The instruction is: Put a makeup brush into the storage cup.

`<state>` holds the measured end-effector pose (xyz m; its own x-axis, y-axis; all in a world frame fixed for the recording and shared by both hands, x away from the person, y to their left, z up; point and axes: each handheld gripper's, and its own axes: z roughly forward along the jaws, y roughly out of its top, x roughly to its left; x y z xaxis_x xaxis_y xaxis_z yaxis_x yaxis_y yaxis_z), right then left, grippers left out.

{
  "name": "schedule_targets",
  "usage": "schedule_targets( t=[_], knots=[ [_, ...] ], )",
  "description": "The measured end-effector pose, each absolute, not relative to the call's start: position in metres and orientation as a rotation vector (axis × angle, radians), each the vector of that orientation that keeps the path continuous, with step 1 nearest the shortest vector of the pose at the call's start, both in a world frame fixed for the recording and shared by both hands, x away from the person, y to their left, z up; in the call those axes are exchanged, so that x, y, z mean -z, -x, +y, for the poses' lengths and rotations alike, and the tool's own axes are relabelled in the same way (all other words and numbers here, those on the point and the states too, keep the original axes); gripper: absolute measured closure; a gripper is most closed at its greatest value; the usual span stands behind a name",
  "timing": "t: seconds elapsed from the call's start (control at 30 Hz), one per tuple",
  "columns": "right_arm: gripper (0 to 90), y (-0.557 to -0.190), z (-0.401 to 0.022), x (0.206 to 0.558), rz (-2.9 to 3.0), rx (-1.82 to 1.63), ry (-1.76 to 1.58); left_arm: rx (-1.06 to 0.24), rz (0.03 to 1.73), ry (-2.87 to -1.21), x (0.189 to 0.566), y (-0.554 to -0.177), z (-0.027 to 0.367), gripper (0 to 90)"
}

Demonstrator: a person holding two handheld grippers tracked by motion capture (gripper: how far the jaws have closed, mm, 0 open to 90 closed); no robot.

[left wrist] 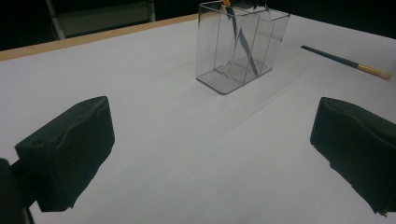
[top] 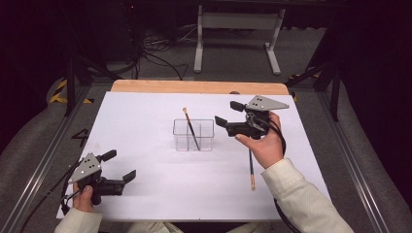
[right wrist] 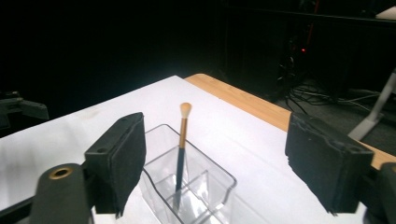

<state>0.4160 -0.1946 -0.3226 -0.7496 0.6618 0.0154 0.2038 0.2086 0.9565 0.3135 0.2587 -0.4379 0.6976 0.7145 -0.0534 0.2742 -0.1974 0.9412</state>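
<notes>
Both grippers empty, jaws wide apart: right gripper [top: 229, 113] held just right of the box [top: 193, 134], left gripper [top: 119, 166] idle near the front left corner of the table [top: 145, 111]. One brush [top: 190, 127] already leaning in the box, bristles up and tilted away. Second brush [top: 251, 167] flat on the table beneath the right hand [top: 265, 143], long axis near-to-far, bristles toward the person. Probably next: lower, grip its handle, stand it in a compartment.

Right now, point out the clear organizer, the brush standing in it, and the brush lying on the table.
clear organizer [top: 206, 144], high view, front wall.
standing brush [right wrist: 180, 154], right gripper view, dark handle.
lying brush [left wrist: 332, 56], left gripper view, dark handle.
</notes>
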Motion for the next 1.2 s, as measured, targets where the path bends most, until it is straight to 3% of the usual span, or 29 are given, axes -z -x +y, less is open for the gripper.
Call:
schedule_targets(
  t=[0.57,1.2],
  knots=[
    [14.4,-0.402,-0.238,0.312,2.050,-1.538,-0.850,-0.475,0.774,-1.785,0.438,-0.318,0.254,0.6],
    [8.5,-0.397,-0.258,0.308,2.071,-1.531,-0.855,-0.475,0.775,-1.787,0.438,-0.318,0.254,0.6]
  ],
)
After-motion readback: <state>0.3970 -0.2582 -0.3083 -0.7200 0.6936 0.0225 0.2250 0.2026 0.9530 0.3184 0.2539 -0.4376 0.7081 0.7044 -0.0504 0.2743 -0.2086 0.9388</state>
